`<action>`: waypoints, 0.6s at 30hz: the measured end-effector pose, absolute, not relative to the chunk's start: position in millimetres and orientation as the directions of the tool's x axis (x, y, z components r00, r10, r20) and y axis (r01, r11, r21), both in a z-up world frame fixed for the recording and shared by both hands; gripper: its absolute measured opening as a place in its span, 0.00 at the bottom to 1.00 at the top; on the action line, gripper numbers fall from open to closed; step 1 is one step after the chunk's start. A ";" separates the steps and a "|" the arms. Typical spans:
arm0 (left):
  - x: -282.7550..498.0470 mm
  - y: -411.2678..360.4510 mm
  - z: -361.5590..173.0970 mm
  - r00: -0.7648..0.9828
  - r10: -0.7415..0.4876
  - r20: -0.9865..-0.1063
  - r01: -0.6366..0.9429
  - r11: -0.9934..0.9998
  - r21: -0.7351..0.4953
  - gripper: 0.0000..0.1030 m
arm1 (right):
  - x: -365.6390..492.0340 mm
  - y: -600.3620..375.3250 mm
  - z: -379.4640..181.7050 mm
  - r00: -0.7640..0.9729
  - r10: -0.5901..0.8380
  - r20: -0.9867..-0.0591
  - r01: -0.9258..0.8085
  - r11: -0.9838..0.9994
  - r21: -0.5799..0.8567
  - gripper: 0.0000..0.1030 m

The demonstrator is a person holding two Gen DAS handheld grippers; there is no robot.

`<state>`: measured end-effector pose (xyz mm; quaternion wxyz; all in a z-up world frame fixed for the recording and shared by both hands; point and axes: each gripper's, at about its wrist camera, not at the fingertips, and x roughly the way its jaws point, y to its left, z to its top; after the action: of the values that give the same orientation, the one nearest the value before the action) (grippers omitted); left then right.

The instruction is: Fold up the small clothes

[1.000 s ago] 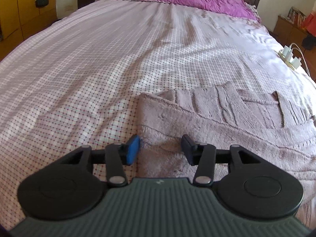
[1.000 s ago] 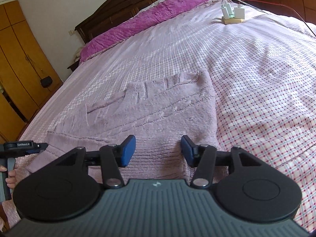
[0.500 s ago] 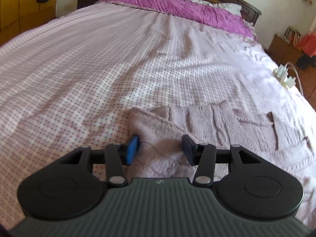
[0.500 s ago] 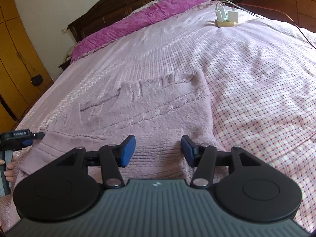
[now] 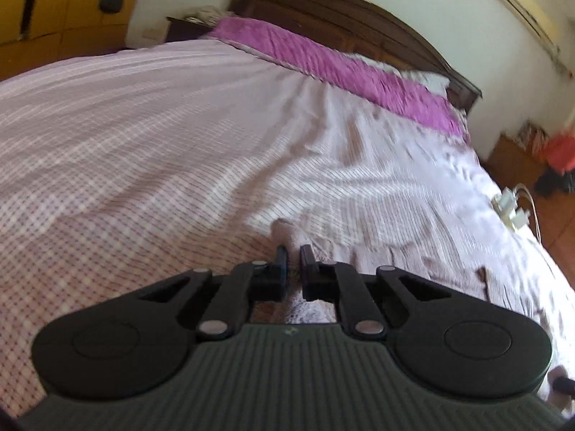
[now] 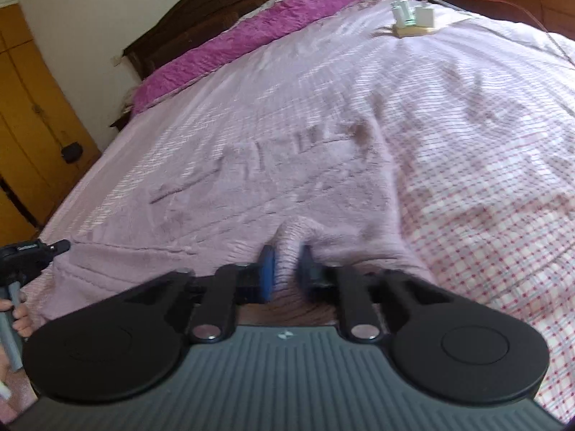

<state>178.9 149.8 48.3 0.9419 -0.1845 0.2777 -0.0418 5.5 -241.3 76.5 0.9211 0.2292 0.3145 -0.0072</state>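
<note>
A: Far left of the right wrist view, there's the left gripper (image 6: pixel 43 251) in the person's hand (image 6: pixel 21 319), white lettering on its black head, too blurred to read.

B: And its jaws?

A: Clenched. From its own camera, the left gripper (image 5: pixel 294 256) has them pinched on a raised nub of the mauve cloth (image 5: pixel 413 262), right at the cloth's left near corner.

B: Where's the cloth lying?

A: Spread on the bed (image 6: pixel 467 125), across the checked sheet, its ribbed far edge towards the headboard (image 6: pixel 215 0). It reaches from the left gripper over to the right one.

B: Moving right, then.

A: The right gripper (image 6: pixel 285 262), jaws squeezed on a bunched fold of the cloth (image 6: pixel 251 186) at its near edge, the fold humped up between the blue pad and the black one.

B: Any branding?

A: A small pale logo on the grey body, no words I can make out.

B: Further right?

A: A power strip (image 6: pixel 411 18) with white plugs sits on the sheet, well apart from the cloth. A magenta cover (image 6: pixel 258 39) runs along the head of the bed.
</note>
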 end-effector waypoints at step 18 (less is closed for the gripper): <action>176.3 171.5 46.2 0.832 -0.142 -0.537 -0.089 0.920 -0.382 0.03 | 64.5 -246.6 64.5 0.755 0.034 -0.654 0.200 0.939 0.279 0.13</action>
<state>176.3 171.5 46.2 0.9360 -0.1994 0.2898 -0.0143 64.5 -246.6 64.5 0.9216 0.1683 0.3468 -0.0449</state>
